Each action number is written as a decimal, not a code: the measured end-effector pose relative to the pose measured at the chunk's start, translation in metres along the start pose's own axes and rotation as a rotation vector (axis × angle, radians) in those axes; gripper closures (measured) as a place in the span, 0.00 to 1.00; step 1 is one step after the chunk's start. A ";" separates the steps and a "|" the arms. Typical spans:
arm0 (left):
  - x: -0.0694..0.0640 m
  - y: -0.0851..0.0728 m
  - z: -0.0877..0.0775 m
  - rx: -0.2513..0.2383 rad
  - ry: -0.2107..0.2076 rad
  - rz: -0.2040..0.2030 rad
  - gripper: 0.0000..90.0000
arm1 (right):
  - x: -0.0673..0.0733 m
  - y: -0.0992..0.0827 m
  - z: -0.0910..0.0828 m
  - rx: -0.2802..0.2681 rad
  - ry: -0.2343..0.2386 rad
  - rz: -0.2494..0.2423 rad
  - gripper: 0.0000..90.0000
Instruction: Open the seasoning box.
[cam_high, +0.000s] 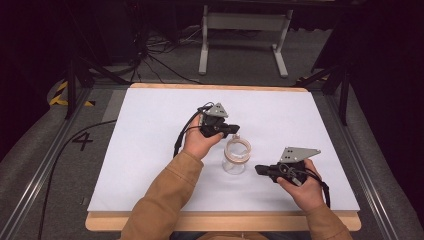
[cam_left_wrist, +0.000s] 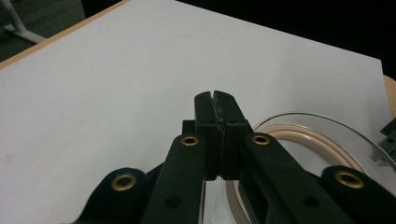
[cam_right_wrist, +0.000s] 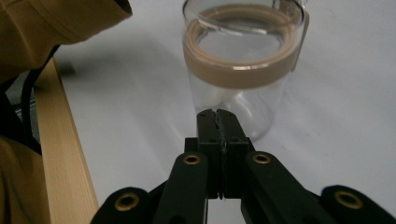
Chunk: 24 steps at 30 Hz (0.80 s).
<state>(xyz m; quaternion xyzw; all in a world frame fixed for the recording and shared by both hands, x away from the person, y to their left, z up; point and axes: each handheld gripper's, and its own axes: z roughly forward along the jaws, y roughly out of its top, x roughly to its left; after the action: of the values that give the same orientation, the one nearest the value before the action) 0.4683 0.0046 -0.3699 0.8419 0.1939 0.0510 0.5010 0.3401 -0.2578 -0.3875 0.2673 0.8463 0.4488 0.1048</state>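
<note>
A clear glass jar with a beige rubber band around its neck (cam_high: 236, 156) is being shown upright on the white-covered surface (cam_high: 150, 130), slightly on the person's side of the middle. The jar is open at the top, and a thin wire clasp is being seen at its rim in the right gripper view (cam_right_wrist: 243, 65). No label or brand is being displayed on the glass.

The left tool (cam_high: 234, 130) is being held in the person's left hand (cam_high: 198, 142), just beyond the jar and near its rim; whether it is touching the rim cannot be told. In the left gripper view its two black jaws are being pressed together with nothing between them (cam_left_wrist: 213, 100), and the jar's rim with the beige ring is lying just below and to the right of them (cam_left_wrist: 299, 137).

The right tool (cam_high: 258, 169) is being held in the person's right hand (cam_high: 305, 189), just beside the jar on the person's right, pointing toward it. In the right gripper view its jaws are likewise being kept together and empty (cam_right_wrist: 216, 114), close in front of the jar's lower wall, without clear contact.

A tan sleeve (cam_high: 165, 200) is covering the left forearm. A grey three-cornered plate (cam_high: 298, 153) is being carried on top of the right tool.

A hand-drawn black "4" (cam_high: 82, 140) is being read on the grey floor covering to the left of the surface.
</note>
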 end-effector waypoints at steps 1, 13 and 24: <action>0.000 0.000 0.000 -0.002 -0.002 -0.001 1.00 | 0.001 0.003 0.001 -0.010 0.001 0.002 1.00; 0.001 -0.002 0.000 -0.009 -0.004 -0.022 1.00 | 0.003 0.008 0.012 -0.039 -0.002 0.012 1.00; 0.003 -0.003 0.001 -0.015 -0.013 -0.026 1.00 | 0.002 0.011 0.018 -0.069 -0.006 0.021 1.00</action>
<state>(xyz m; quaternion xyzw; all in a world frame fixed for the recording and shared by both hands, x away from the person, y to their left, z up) 0.4705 0.0064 -0.3728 0.8359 0.2010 0.0402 0.5091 0.3497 -0.2387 -0.3889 0.2735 0.8272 0.4780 0.1117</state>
